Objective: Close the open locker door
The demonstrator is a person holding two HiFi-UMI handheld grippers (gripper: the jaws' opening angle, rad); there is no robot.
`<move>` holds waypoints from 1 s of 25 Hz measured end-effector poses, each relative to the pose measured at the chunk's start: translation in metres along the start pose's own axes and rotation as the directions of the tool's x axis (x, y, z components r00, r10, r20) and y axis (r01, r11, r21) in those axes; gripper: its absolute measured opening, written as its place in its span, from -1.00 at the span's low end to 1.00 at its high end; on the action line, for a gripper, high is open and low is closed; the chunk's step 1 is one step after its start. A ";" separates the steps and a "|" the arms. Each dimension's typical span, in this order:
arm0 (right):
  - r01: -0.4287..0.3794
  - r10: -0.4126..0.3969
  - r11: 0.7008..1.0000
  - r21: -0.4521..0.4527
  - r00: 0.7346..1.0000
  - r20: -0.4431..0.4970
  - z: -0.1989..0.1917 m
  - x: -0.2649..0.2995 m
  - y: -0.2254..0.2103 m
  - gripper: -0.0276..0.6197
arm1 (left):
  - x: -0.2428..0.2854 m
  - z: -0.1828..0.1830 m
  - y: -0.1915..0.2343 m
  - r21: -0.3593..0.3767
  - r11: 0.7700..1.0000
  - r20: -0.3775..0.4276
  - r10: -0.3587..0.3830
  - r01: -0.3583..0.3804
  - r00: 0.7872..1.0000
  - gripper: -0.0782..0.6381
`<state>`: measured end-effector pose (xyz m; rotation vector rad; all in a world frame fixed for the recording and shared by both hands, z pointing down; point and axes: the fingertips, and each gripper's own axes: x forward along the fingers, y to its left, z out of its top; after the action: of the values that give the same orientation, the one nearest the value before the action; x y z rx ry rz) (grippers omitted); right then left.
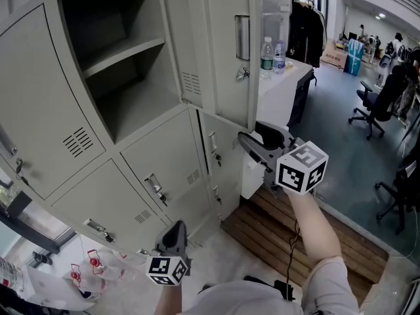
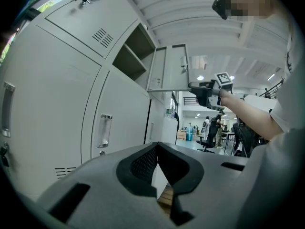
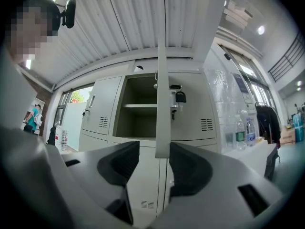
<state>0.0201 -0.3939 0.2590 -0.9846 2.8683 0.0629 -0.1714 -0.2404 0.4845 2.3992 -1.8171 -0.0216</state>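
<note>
The grey locker door (image 1: 223,44) stands swung out from its upper compartment (image 1: 125,58), which holds one shelf and nothing else. My right gripper (image 1: 246,140) is up at the door's lower free corner. In the right gripper view the door (image 3: 162,80) is seen edge-on, and its bottom edge sits between the jaws of the open right gripper (image 3: 155,151); the right jaw is close to it and a gap shows on the left. My left gripper (image 1: 176,231) hangs low in front of the lower lockers, shut and holding nothing (image 2: 157,147). It sees the door (image 2: 169,68) from below.
Shut locker doors (image 1: 164,169) with handles surround the open one. A white desk (image 1: 282,77) with water bottles (image 1: 266,54) stands right behind the door. Wooden slats (image 1: 262,231) cover the floor below it. Office chairs (image 1: 374,104) stand at far right, a plastic bag (image 1: 92,268) at lower left.
</note>
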 end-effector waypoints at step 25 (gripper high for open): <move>-0.290 0.290 0.957 -0.006 0.957 0.019 0.008 0.050 0.135 -0.35 | -0.030 0.000 0.042 -0.032 0.997 0.020 0.074 -0.073 0.997 -0.76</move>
<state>-0.1015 -0.3176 0.2460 -0.5507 2.9702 0.0997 -0.2200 -0.2226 0.4872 2.3185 -1.8981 -0.0670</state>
